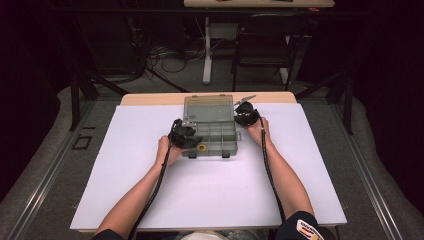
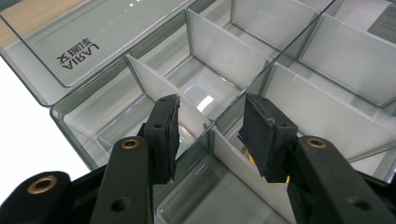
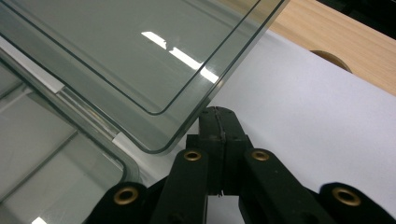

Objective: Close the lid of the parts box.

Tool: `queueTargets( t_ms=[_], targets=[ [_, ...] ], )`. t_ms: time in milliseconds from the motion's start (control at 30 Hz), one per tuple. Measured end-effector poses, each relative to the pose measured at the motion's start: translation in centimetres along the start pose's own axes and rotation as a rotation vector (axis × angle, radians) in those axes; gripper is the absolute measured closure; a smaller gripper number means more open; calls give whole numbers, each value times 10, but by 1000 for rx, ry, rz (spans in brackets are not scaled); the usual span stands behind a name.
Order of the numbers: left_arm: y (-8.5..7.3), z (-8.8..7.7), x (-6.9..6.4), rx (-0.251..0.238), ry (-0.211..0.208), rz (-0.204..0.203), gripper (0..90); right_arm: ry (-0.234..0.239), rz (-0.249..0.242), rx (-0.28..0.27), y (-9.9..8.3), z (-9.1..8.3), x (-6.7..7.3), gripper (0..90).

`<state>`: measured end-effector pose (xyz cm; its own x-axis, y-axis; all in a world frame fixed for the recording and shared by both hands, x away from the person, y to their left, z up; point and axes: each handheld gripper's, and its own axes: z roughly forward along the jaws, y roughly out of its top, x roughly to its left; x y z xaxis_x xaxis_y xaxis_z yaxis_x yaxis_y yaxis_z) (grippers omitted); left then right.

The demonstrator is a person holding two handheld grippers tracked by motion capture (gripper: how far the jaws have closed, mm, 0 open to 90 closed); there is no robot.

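1. A clear plastic compartment organiser box [image 1: 212, 134] sits at the middle far part of the white-covered surface [image 1: 150, 190], its hinged lid [image 1: 208, 106] swung open and standing up at the back.
2. The left claw [image 2: 209, 130] hovers over the front-left compartments with its jaws spread apart, straddling a white divider wall [image 2: 161, 91]. Nothing is between the pads. A bit of yellow shows behind the right jaw in the left gripper view, and the high view shows a small yellow item [image 1: 201, 148] in a front compartment close by.
3. The right claw [image 3: 218, 122] is at the box's far right corner, jaws pressed together with nothing between them, its tips just under the lid's rounded corner [image 3: 168, 144]. Whether they touch the lid I cannot tell.
4. My reading: the step in hand is working inside the opened box, with the left claw reaching in and the right steadying or propping the lid.
5. The next move likely calls for lowering the left claw into one compartment, clear of the divider, then closing on the yellow item without nudging the box.
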<state>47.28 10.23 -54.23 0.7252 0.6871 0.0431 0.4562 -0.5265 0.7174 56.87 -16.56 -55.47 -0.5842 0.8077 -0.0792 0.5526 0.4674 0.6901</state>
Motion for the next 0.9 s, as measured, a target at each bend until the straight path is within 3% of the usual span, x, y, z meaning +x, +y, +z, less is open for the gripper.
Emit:
queueTargets(
  t_ms=[900],
  targets=[
    [0,0,0,1,0,2,565,-32,-8,-61,4,-2,-1,900]
  ],
)
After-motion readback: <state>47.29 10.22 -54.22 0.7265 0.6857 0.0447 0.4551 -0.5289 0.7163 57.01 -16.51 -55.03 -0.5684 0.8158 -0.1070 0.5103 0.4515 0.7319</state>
